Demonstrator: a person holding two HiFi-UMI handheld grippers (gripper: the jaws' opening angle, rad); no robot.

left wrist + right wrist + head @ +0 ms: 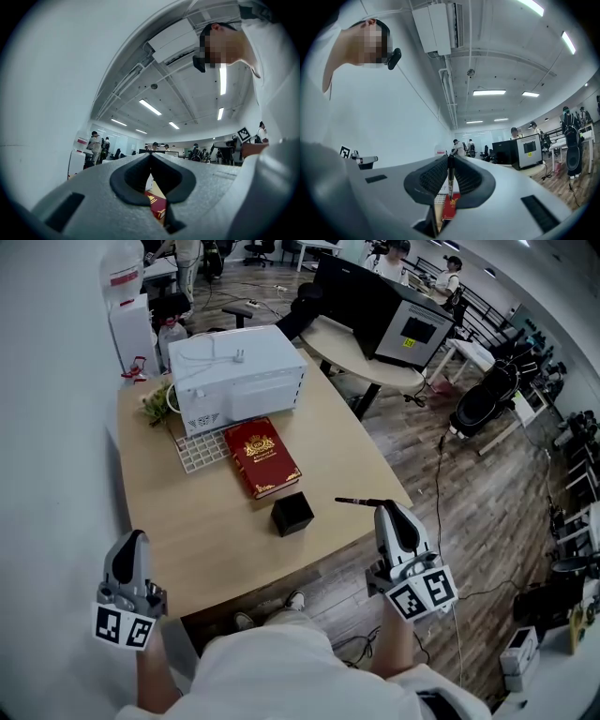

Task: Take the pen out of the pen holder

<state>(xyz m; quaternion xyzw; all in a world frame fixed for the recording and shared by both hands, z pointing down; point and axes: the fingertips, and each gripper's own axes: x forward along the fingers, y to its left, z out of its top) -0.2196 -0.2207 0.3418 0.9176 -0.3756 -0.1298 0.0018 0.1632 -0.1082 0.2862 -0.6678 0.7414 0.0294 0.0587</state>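
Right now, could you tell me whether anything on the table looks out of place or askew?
Nothing serious: the red book lies slanted on the table, and the pen is clamped in the right gripper, outside the black holder.

Open-plan office: shared desks point(367, 362), computer monitors point(529, 148), ceiling strip lights point(489, 92).

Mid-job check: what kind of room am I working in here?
Probably an open-plan office or lab workspace: a wooden table in front, a monitor on the neighbouring desk, and long strip lights across a wide ceiling.
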